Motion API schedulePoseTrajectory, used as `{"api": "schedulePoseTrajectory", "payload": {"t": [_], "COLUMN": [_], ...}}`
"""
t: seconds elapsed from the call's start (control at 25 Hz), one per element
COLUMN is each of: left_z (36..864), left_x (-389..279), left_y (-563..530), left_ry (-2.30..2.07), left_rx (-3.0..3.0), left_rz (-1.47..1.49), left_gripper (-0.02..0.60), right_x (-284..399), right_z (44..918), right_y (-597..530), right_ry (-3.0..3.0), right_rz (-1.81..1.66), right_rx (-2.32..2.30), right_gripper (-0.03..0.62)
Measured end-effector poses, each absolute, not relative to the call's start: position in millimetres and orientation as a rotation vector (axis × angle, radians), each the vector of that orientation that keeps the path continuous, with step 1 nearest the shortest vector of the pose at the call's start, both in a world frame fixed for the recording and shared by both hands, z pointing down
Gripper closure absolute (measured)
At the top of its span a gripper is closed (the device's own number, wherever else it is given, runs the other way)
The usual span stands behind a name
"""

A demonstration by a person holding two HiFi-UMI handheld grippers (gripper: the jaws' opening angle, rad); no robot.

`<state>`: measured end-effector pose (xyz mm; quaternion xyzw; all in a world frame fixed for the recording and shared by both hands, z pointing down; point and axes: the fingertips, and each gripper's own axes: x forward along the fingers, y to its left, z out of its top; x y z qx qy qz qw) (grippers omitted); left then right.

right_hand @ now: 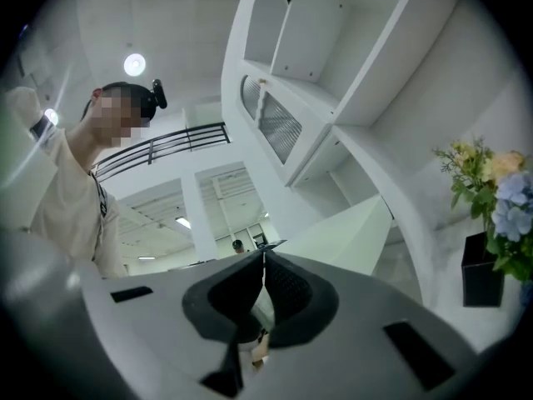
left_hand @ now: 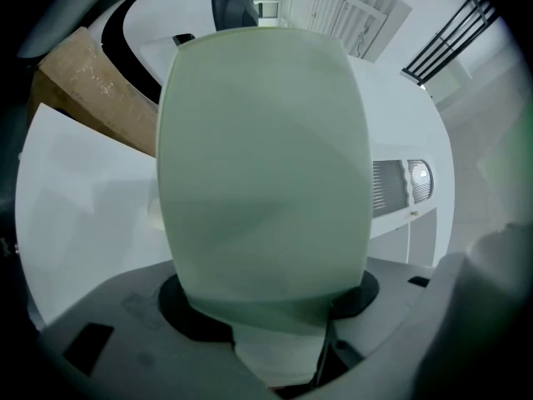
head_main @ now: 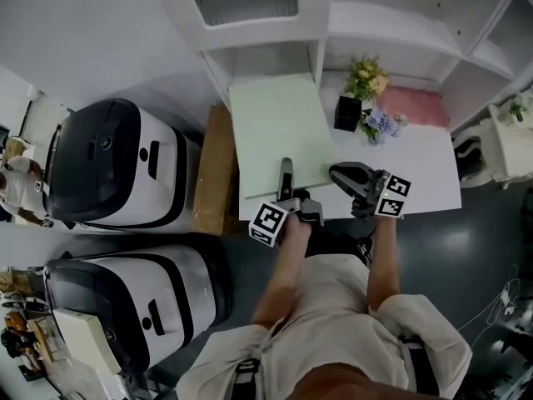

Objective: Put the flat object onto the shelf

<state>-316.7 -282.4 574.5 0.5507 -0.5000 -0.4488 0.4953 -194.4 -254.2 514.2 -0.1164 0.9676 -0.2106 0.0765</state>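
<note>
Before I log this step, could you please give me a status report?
Left gripper shut on green board; right gripper shut, empty. Board over table, facing shelf. Flower pot alongside, apart.

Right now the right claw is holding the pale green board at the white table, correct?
No. It is the left claw that holds the pale green board at the white table. The left gripper view shows the board's near edge between its jaws. The right claw is shut with nothing in it.
</note>
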Motion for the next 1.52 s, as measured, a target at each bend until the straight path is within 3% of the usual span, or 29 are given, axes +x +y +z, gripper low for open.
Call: {"api": "schedulePoseTrajectory", "payload": {"t": [0.68,1.52], "left_z": [568.0,580.4], "left_x": [-331.2,-348.8], "left_y": [-282.2,-347.0], "left_ry": [-1.13,-1.074], "left_rx": [1.379,1.345], "left_rz": [-1.06,-1.057], "left_gripper": [0.314,0.316], "right_x": [-204.5,-239.8], "right_z": [500.6,520.6], "right_y": [-221.6,-285.7], "right_ry": [2.808,3.155], "right_rz": [-0.622,-0.295], "right_rx": [-0.029,-0.519], "right_gripper": [0.523,0.523]}}
